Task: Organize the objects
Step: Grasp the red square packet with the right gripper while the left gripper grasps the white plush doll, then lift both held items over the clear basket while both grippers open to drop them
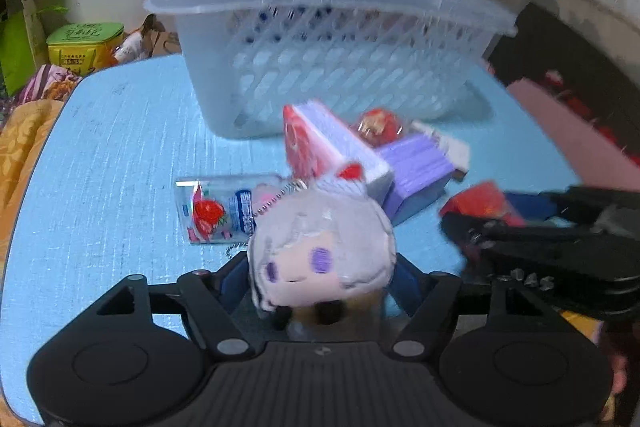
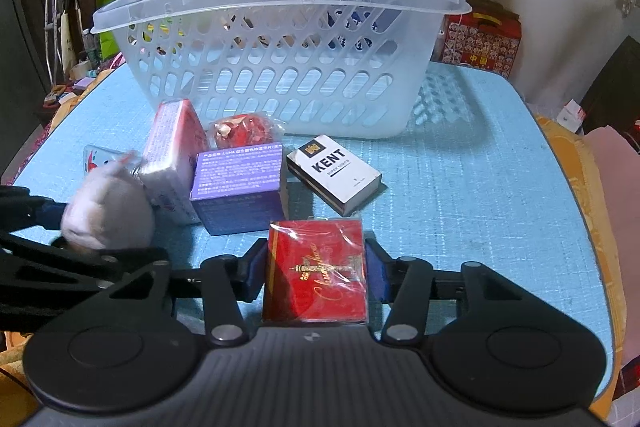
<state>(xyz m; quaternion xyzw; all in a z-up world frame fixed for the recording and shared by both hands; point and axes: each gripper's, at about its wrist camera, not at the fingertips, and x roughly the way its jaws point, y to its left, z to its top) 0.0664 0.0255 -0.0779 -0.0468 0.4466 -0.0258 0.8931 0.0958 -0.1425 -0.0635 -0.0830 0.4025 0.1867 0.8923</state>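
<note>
My left gripper [image 1: 320,283] is shut on a grey-haired plush doll head [image 1: 320,251] with purple eyes, held above the blue table [image 1: 120,155]; it also shows in the right wrist view [image 2: 106,211]. My right gripper [image 2: 316,267] is shut on a red cigarette pack [image 2: 316,271] in clear wrap. A clear slotted basket [image 2: 280,67] stands at the back of the table, also in the left wrist view [image 1: 320,39]. In front of it lie a red-and-white tissue pack [image 2: 170,151], a purple box [image 2: 238,187], a red wrapped ball [image 2: 240,131] and a white KENT pack [image 2: 334,173].
A strawberry-print packet [image 1: 220,209] lies flat left of the doll. A green-and-yellow tin [image 1: 84,45] and cloth sit off the table's left. A red patterned box [image 2: 482,41] stands behind the table at the right. The right half of the table is bare blue surface [image 2: 480,187].
</note>
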